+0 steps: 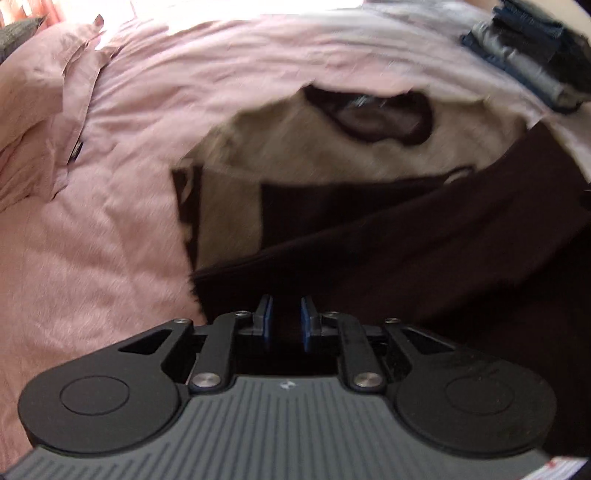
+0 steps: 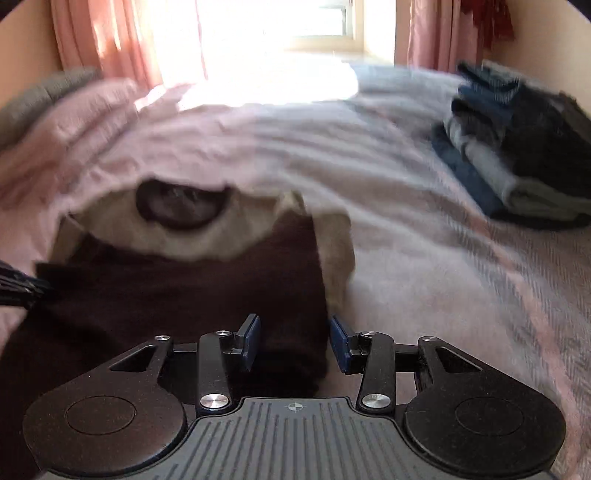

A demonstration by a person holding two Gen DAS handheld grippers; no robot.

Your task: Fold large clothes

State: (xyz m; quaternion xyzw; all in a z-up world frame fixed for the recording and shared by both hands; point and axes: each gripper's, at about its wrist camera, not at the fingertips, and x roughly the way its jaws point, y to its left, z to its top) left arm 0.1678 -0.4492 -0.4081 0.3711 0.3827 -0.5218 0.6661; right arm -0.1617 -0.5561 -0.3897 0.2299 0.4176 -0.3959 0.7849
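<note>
A beige sweater with a dark collar lies on the bed, blurred by motion. Its dark brown part is drawn up over the beige chest. My left gripper has its jaws only a narrow gap apart, and the brown cloth fills that gap, so it is shut on the cloth. In the right wrist view the same sweater shows, with the brown cloth rising to my right gripper. Those jaws stand wider, with a thick bunch of cloth between the pads.
A pink bed cover spreads all around the sweater. A pink shirt lies crumpled at the left. A stack of folded blue and grey clothes sits at the far right. A bright window and curtains stand behind the bed.
</note>
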